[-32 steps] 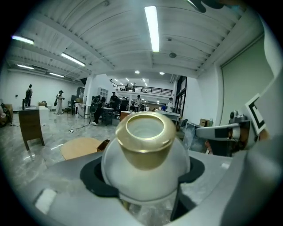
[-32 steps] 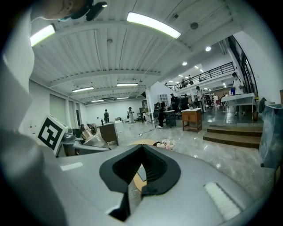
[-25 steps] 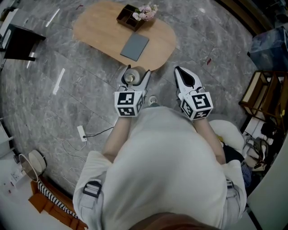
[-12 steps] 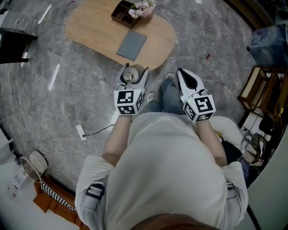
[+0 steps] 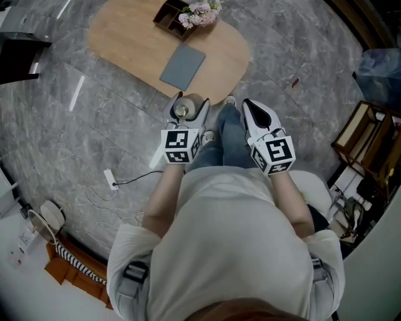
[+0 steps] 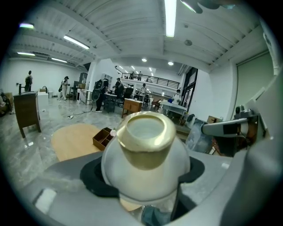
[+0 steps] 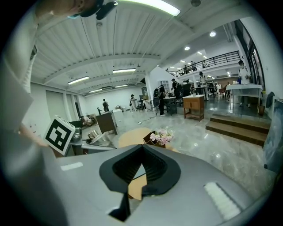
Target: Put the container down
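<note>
Step in hand: you are in the carry; the container [image 5: 181, 111] hangs in the air just short of the near edge of the wooden table [image 5: 125, 44], so by my reading the put-down itself has not begun.

Left gripper: your left gripper [image 5: 188, 103] grasps the container; its jaws stand wide and press on the white rounded body from both sides; the gold-rimmed mouth faces up in the head view, and I see nothing inside it.

Right gripper: your right gripper [image 5: 257, 110] is clenched on nothing; its tips meet, and only table and floor show through the gap behind them; it hangs beside the left one, also short of the table's near edge.

On the table: a grey pad [image 5: 183, 66] lies on the near half; a brown tray with flowers [image 5: 172, 19] sits at the far edge; the wood to the left of the pad is bare.

Next move: step up to the table; bring the container over that bare wood; keep it upright; lower until the base rests; only then let the jaws part.

Risk: the body is round and smooth; released early, it may tip or roll.
</note>
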{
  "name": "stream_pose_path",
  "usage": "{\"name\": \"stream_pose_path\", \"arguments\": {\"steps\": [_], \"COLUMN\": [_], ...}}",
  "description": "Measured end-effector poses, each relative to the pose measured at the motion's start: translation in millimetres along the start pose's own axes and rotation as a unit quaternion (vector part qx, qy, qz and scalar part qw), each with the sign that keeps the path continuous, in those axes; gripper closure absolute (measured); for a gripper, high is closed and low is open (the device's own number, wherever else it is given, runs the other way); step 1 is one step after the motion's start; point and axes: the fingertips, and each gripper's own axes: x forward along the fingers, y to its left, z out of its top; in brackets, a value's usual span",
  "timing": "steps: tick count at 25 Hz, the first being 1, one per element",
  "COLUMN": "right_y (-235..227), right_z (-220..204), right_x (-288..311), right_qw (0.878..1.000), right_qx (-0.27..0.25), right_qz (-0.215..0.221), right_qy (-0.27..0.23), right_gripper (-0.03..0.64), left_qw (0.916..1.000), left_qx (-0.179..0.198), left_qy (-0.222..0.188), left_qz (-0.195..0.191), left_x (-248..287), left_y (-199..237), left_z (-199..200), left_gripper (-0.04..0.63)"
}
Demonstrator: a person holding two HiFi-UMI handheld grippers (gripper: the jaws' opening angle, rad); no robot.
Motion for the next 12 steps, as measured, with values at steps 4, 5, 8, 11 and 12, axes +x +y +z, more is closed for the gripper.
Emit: {"name": "stream_pose_path", "arguments": {"steps": [4,5,8,11,12], "right_y": [-23,-29,-46,-61,-66], "right_z": [1,0,-5,-14,-19], "right_x": [27,34,54,69,74], "right_qw": [1.0,1.0,1.0,1.0,0.999], "right_qx": [-0.001,0.0,0.004,0.013,0.016], "right_qz": [0.007,0.008,0.01,0.011,0.012], "right_qy": [0.009,0.011,0.017,0.025,0.029], "right_gripper": [0.618,0.618,0.618,0.618,0.618], "left_qw": [0.9999,0.9999,0.9997,0.9993,0.9991], "left_qx": [-0.005,-0.005,-0.003,-0.002,-0.002], "left_qy": [0.007,0.01,0.018,0.03,0.033], "left_qz": [0.008,0.009,0.013,0.022,0.025], "left_x": [33,42,70,95,104], "left_y": [9,11,19,24,26], "left_z": [-3,-4,-11,-21,-25], "left_gripper": [0.255,0.255,0.255,0.255,0.255]}}
